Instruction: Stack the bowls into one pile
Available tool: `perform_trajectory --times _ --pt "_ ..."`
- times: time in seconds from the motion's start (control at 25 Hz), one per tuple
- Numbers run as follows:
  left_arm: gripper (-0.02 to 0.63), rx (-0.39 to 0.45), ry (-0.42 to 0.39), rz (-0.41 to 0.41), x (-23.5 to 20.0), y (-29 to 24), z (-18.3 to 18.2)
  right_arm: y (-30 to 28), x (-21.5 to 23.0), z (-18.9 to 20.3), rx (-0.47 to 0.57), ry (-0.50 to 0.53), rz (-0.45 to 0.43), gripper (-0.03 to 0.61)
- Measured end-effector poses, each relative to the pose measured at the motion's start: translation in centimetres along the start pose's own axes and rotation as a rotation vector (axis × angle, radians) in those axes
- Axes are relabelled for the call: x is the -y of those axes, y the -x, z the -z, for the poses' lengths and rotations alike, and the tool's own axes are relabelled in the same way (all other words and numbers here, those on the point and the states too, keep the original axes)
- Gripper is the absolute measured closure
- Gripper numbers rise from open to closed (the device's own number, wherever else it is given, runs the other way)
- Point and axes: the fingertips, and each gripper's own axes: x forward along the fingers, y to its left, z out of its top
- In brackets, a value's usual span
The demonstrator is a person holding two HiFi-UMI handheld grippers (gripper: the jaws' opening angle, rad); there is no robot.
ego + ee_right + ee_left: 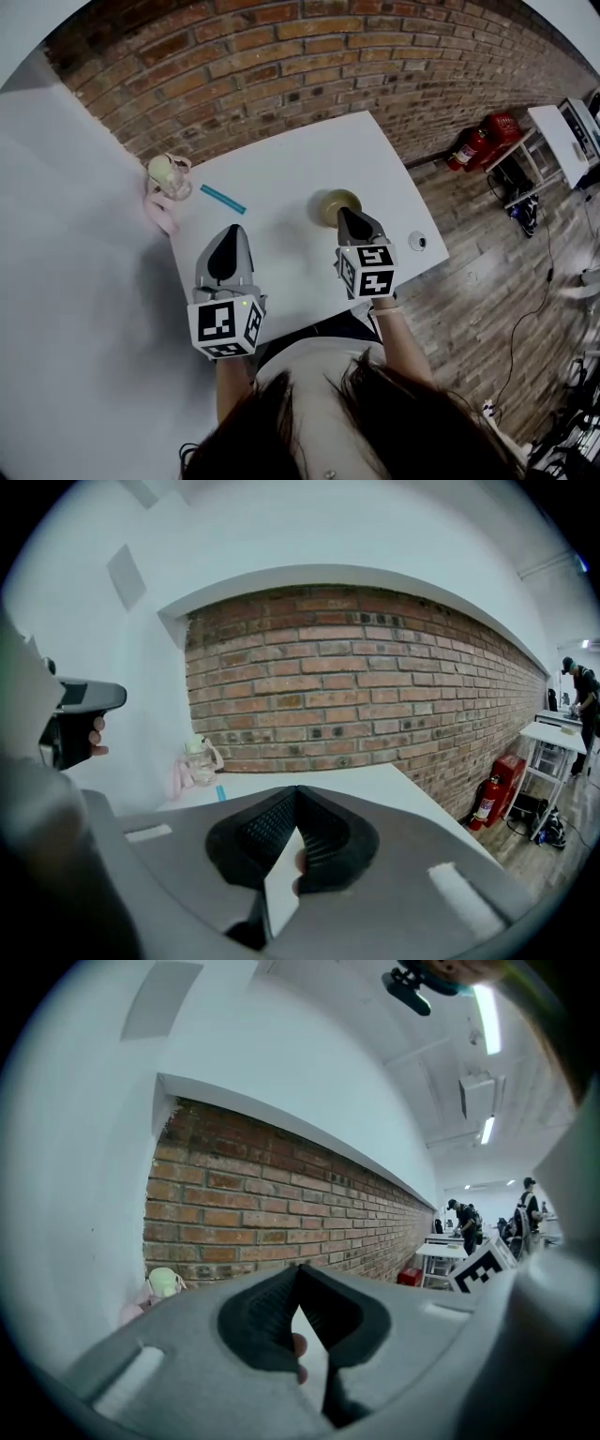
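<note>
Grey left tongs (234, 234) and right tongs (345, 217) hover closed.

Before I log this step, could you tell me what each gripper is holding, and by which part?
Nothing is held: the left gripper and the right gripper are both shut and empty. The bowl rests on the table.

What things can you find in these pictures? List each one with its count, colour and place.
table: one, white, against the brick wall
bowls: one olive pile, number unclear, on the table just beyond the right tongs
strip: one, teal, flat on the table's left part
cup: one, clear, at the table's far left corner
soft toy: one, pink, beside the cup
disc: one, small, black and white, near the table's right edge
fire extinguisher: one, red, on the floor by the wall
left tongs: grey, shut, empty
right tongs: grey, shut, empty
</note>
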Motion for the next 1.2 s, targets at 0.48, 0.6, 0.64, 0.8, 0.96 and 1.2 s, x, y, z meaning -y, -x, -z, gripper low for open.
perform_trajectory --times 0.48,0.6,0.64,0.8,0.96,1.2 --pt "0.614 0.046 -0.025 0.003 0.2 2.6 -1.2 5.3 -3.2 -6.3 0.247 0.078 -0.018 0.574" --pt "0.613 0.056 -0.032 -0.005 0.8 2.7 -1.8 6.5 -3.5 -7.8 0.301 0.126 -0.033 0.574" --pt "0.613 0.06 -0.033 -0.009 1.0 2.8 -1.9 6.9 -3.6 -8.2 0.319 0.144 -0.039 0.574" --pt "0.614 0.068 -0.042 -0.029 2.1 3.1 -2.5 8.4 -4.0 -9.2 0.364 0.186 -0.082 0.574" --pt "0.614 0.072 -0.051 -0.047 3.8 3.5 -2.8 9.8 -3.8 -9.4 0.38 0.205 -0.12 0.574" --pt "0.614 0.086 -0.06 -0.087 6.0 4.7 -2.8 12.0 -2.7 -9.6 0.406 0.201 -0.172 0.575"
